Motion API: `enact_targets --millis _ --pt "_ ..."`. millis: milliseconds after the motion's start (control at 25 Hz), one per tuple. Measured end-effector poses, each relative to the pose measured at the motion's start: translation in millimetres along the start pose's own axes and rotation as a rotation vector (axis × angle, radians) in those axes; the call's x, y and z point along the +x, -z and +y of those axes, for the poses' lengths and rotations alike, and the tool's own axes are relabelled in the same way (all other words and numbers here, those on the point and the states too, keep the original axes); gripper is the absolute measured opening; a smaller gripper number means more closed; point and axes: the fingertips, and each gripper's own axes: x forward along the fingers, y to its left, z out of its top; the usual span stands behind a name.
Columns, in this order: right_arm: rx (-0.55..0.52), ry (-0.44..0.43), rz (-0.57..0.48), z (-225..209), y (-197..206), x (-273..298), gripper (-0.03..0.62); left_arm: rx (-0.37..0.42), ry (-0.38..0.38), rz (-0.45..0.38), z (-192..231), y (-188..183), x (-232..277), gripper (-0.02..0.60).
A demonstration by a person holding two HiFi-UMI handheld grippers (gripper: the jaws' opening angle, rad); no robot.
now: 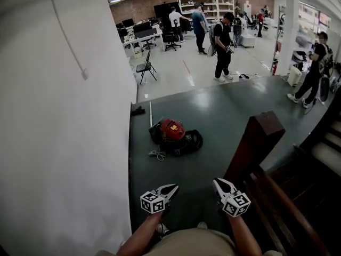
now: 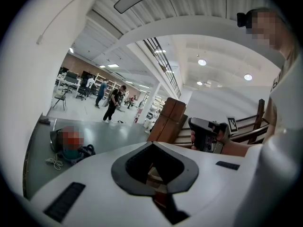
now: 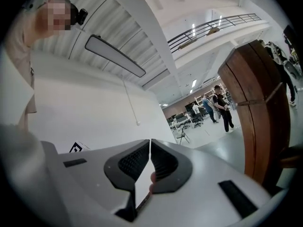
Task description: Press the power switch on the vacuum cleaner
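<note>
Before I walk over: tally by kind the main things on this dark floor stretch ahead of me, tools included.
Red vacuum cleaner: 1
Loose cord bundle: 1
Small black object by the wall: 1
Wooden stair post: 1
Tools: 2, left tool and right tool
Total: 6

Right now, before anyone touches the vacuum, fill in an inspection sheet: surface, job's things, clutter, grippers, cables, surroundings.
Surface: dark glossy floor.
Job's things: red and black vacuum cleaner on the floor near the white wall, well ahead of both grippers.
Clutter: small dark object at the wall's foot.
Grippers: left gripper and right gripper both empty, fingers together.
Cables: pale cord coiled beside the vacuum cleaner.
Surroundings: wooden post at right; people standing beyond.
</note>
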Motion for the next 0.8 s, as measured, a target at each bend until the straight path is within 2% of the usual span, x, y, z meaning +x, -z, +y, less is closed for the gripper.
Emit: enact_targets --millis 280,800 --pt "0.004 0.012 -0.013 -8 -7 -11 0.012 0.003 -0.014 0.001 -6 -1 2 0.006" --pt "0.019 0.037 0.016 -31 5 -34 0.012 -0.029 -0.039 -0.005 -17 15 13 0.006"
